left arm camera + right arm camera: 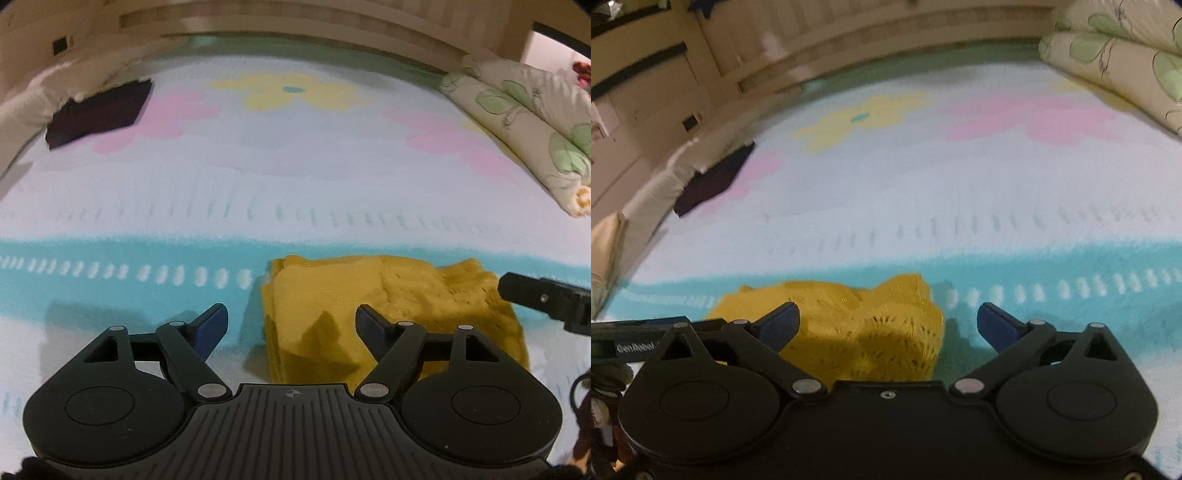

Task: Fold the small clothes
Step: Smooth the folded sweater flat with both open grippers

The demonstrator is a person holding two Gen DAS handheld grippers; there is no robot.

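White "GenRobot" lettering (634, 347), black claw (639, 338)

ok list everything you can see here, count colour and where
knitted garment: 1, mustard yellow, folded on the teal stripe, near the grippers
dark cloth: 1, dark purple-black, folded flat, far left of the bed
bedspread: 1, white with teal stripe, pink and yellow flowers, under everything
rolled quilt: 1, cream with green leaves, far right edge
headboard: 1, light wood, far end
left gripper: 1, black with blue pads, open above the garment
right gripper: 1, black with blue pads, open, empty
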